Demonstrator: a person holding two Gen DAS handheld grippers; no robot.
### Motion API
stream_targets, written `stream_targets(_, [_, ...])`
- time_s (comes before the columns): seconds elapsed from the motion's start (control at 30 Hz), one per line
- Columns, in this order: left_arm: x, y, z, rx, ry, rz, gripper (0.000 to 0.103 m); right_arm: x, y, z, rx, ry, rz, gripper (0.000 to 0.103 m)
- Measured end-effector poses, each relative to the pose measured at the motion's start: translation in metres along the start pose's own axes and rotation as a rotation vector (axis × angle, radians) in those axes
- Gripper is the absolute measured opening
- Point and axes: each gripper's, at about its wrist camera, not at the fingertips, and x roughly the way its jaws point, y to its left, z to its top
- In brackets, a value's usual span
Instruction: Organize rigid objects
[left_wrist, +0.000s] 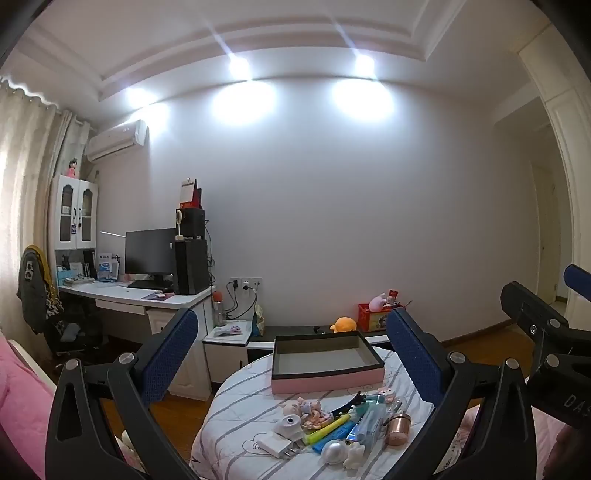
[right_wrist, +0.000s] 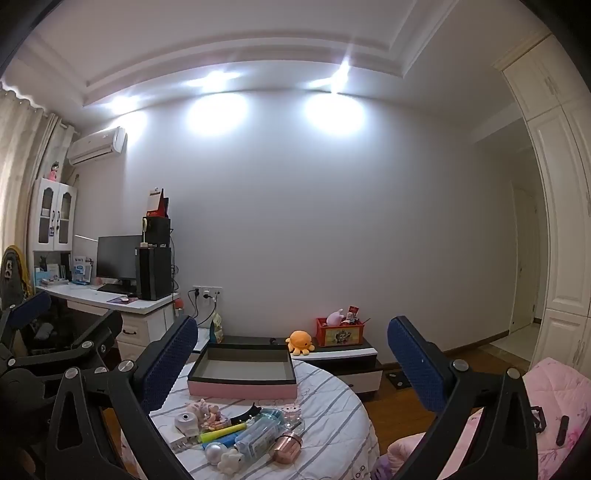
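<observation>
An empty pink box with a dark rim (left_wrist: 325, 382) (right_wrist: 242, 391) stands on a round table with a striped cloth (left_wrist: 236, 406) (right_wrist: 332, 406). In front of it lies a heap of small items: a yellow highlighter (left_wrist: 327, 428) (right_wrist: 223, 432), a copper cylinder (left_wrist: 399, 424) (right_wrist: 286, 446), a white charger (left_wrist: 271, 446), a silver ball (left_wrist: 334, 452) (right_wrist: 216, 452), a black hair clip (left_wrist: 349, 402) and a clear pencil case (right_wrist: 258, 432). My left gripper (left_wrist: 291, 325) and right gripper (right_wrist: 291, 328) hover level above the near side of the table, both open and holding nothing.
A desk with a monitor and computer tower (left_wrist: 192, 266) stands at the back left. A low cabinet behind the table carries an orange plush (right_wrist: 300, 341) and a red box (right_wrist: 340, 332). Pink bedding (right_wrist: 554, 406) lies to the right, above a wooden floor.
</observation>
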Motion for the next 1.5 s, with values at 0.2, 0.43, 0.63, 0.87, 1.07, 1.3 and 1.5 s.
stream_targets(0.2, [0.001, 0.000, -0.001, 0.001, 0.005, 0.001, 0.103, 0.003, 0.000, -0.001, 0.000, 0.004, 0.003, 0.103])
stream_targets(0.43, [0.004, -0.001, -0.005, 0.003, 0.014, 0.001, 0.103, 0.004, -0.001, 0.004, -0.006, 0.010, 0.000, 0.103])
stream_targets(0.63, [0.005, 0.000, -0.006, 0.003, 0.016, 0.002, 0.103, 0.004, -0.001, 0.003, -0.005, 0.011, -0.001, 0.103])
stream_targets(0.87, [0.003, 0.001, -0.005, 0.003, 0.015, 0.002, 0.103, 0.004, -0.001, 0.003, -0.004, 0.012, -0.001, 0.103])
stream_targets(1.07, [0.002, 0.001, -0.004, 0.003, 0.016, 0.002, 0.103, 0.005, -0.002, 0.004, -0.004, 0.014, -0.001, 0.103])
stream_targets(1.3, [0.005, 0.002, -0.007, 0.008, 0.019, 0.004, 0.103, 0.004, -0.002, 0.003, -0.006, 0.019, 0.000, 0.103])
stream_targets(1.5, [0.004, 0.006, -0.011, 0.010, 0.013, 0.008, 0.103, 0.005, -0.002, 0.002, -0.007, 0.020, 0.000, 0.103])
